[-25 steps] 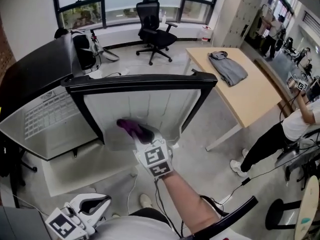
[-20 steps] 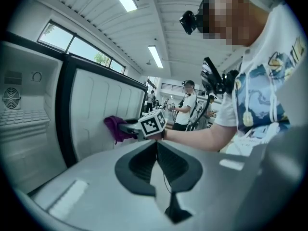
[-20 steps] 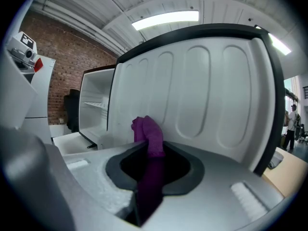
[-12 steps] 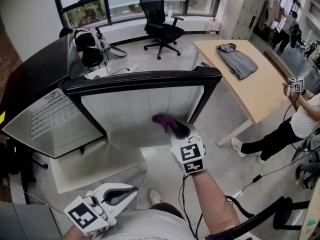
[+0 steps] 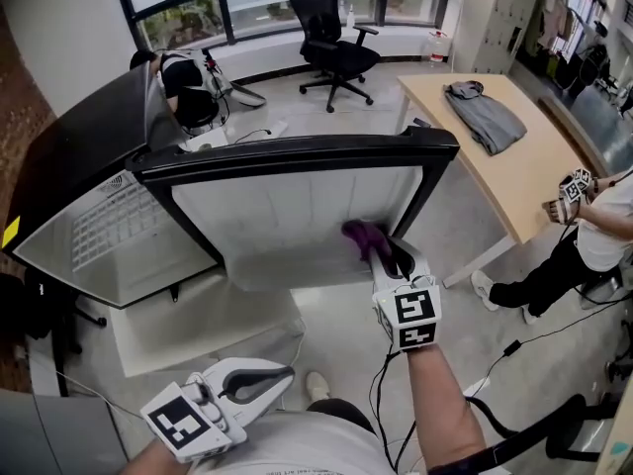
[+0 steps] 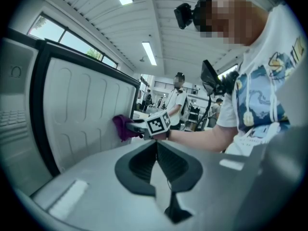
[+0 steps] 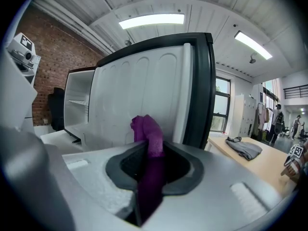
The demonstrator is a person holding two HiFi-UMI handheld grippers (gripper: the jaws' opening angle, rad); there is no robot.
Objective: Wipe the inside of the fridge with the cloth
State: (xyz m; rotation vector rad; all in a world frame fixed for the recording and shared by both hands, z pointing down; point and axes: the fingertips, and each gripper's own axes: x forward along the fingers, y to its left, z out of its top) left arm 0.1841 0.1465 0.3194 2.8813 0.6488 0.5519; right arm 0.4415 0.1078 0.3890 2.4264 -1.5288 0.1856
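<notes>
The fridge's door [image 5: 287,211] stands open, its white ribbed inner panel facing me inside a black frame. A purple cloth [image 5: 362,234] presses against that panel low down, near the frame's right side. My right gripper [image 5: 384,253] is shut on the cloth, which bulges out ahead of the jaws in the right gripper view as a purple cloth [image 7: 147,132] against the door [image 7: 139,90]. My left gripper [image 5: 269,377] hangs low by my body, shut and empty. The left gripper view shows the cloth [image 6: 122,127] on the panel [image 6: 79,112].
The fridge's cabinet [image 5: 94,201] lies to the door's left with its white interior showing. A wooden table [image 5: 514,171] with a grey garment [image 5: 485,114] stands at the right, close to the door's edge. A person [image 5: 593,231] stands far right. An office chair [image 5: 334,30] is behind.
My right gripper has slid the cloth rightwards across the door's panel, from left of middle to near the right frame. The left gripper has come further into view.
</notes>
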